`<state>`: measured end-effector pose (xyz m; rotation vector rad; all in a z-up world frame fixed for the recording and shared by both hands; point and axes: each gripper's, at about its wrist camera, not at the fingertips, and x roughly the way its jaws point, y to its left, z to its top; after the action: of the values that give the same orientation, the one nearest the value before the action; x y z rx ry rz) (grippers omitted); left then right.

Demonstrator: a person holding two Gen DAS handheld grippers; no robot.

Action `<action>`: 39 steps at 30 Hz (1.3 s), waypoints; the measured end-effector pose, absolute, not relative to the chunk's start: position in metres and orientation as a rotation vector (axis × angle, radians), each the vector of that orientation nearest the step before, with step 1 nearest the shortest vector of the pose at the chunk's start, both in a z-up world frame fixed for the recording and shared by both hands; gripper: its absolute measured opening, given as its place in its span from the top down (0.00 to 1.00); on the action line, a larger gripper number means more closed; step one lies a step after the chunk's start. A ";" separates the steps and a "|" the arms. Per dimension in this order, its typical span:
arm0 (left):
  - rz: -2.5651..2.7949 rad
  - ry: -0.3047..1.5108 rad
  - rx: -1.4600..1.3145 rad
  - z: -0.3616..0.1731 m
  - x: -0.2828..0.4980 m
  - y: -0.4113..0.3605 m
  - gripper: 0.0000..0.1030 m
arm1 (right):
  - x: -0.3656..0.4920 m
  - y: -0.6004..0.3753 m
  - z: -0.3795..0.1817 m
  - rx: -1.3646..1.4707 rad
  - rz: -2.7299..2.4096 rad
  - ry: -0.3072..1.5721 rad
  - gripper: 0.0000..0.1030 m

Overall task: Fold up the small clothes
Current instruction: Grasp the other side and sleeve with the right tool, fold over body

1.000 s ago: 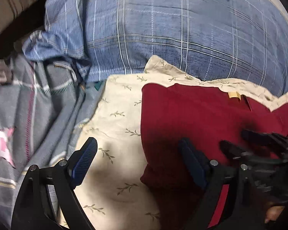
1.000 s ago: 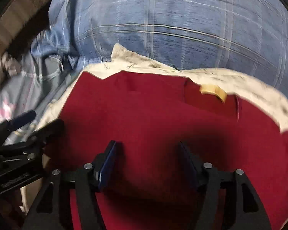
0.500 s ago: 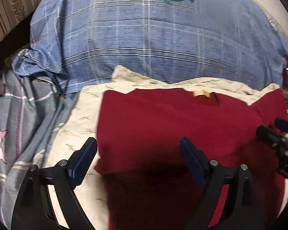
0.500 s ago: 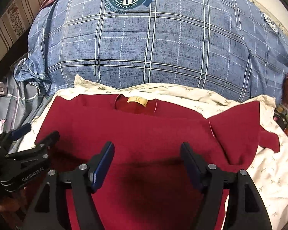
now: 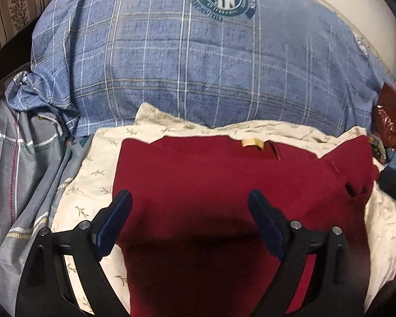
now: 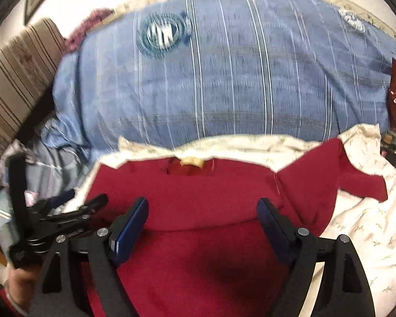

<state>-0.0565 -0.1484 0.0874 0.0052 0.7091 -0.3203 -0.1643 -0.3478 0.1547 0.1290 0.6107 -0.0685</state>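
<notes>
A dark red top point(image 5: 211, 185) lies flat on a cream sheet with small leaf prints point(image 5: 92, 179), collar and tan label point(image 5: 251, 142) at the far side. Its left sleeve is folded in; the right sleeve point(image 6: 330, 174) sticks out to the right. My left gripper point(image 5: 190, 211) is open and empty above the top's left half. My right gripper point(image 6: 202, 214) is open and empty above the top's middle point(image 6: 198, 237). The left gripper also shows at the left of the right wrist view point(image 6: 66, 208).
A big blue plaid pillow with a round crest point(image 5: 198, 66) lies just behind the sheet. A grey checked blanket with a pink star point(image 5: 18, 171) is bunched at the left. A shiny red bag point(image 5: 390, 116) and clutter sit at the right edge.
Both grippers have pulled back and up from the red top, so more of the pillow and the right sleeve shows. The left gripper moved right over the top. Both stayed open.
</notes>
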 end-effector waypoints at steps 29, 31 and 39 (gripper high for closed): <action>-0.333 0.802 0.050 0.060 -0.040 -0.161 0.12 | -0.157 -0.555 0.110 0.571 -0.267 0.683 0.25; -0.335 0.800 0.055 0.059 -0.040 -0.163 0.12 | -0.150 -0.570 0.108 0.615 -0.294 0.673 0.25; -0.341 0.810 0.046 0.058 -0.036 -0.160 0.12 | -0.138 -0.622 0.106 0.689 -0.402 0.710 0.25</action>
<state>-0.0362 -0.1604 0.0576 0.0456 0.8099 -0.3412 -0.1376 -0.6221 0.1057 0.6892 0.7096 -0.4016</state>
